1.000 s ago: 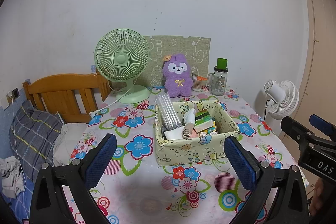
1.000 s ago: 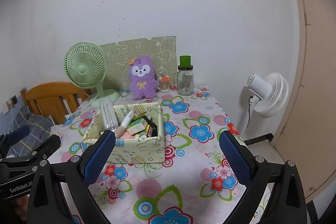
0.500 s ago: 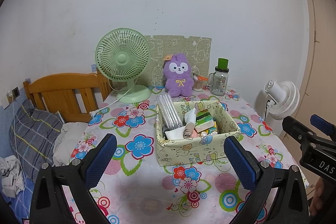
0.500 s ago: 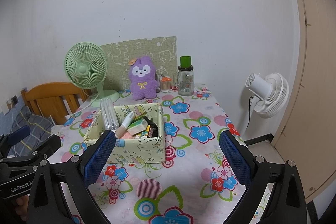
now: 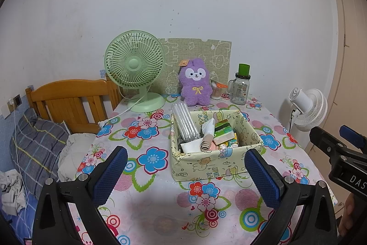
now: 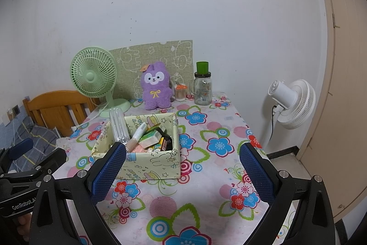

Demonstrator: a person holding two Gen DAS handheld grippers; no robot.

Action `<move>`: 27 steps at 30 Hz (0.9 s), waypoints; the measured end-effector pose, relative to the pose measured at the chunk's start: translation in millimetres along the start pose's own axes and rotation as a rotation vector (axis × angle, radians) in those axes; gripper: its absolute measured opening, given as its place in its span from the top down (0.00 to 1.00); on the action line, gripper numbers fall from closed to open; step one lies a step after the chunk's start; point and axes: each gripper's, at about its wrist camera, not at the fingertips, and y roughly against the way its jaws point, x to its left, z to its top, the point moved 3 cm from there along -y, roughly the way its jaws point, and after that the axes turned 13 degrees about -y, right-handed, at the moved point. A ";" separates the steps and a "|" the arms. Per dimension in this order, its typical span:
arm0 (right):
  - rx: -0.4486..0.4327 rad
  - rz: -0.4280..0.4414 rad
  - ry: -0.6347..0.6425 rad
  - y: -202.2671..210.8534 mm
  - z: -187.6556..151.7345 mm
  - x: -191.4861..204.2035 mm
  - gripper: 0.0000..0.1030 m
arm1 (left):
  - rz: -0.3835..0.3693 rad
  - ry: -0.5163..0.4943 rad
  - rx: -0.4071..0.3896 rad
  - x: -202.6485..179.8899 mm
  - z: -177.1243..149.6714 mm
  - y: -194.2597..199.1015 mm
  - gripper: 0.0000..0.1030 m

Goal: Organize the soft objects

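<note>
A purple plush rabbit (image 5: 195, 85) stands upright at the back of the flowered table, against a green patterned board; it also shows in the right wrist view (image 6: 156, 89). A yellow fabric storage box (image 5: 213, 162) full of small items sits mid-table, also in the right wrist view (image 6: 146, 161). My left gripper (image 5: 187, 173) is open and empty above the table's near edge, short of the box. My right gripper (image 6: 182, 172) is open and empty, near the box's front right corner.
A green desk fan (image 5: 135, 66) stands back left, its cord across the table. A glass jar with a green lid (image 5: 240, 88) and a small cup of swabs (image 5: 216, 91) stand back right. A white floor fan (image 6: 290, 102) is right of the table. A wooden bedhead (image 5: 68, 100) and bedding lie left.
Both views have shifted only very slightly; the box and plush stay where they were. Both grippers remain open.
</note>
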 end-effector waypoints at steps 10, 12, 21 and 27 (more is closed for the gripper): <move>-0.003 -0.005 -0.003 0.8 3.0 2.6 0.03 | 0.002 0.007 0.005 0.8 0.3 -1.1 0.00; -0.006 -0.003 -0.003 1.1 3.1 3.0 0.03 | 0.002 0.005 0.005 0.4 0.4 -1.6 0.00; -0.006 0.002 -0.004 1.4 3.5 1.6 0.03 | 0.007 0.009 0.002 0.8 -0.2 -0.8 0.00; -0.009 0.004 -0.005 2.7 3.1 0.9 0.03 | 0.006 0.010 0.000 1.0 0.0 -0.6 0.00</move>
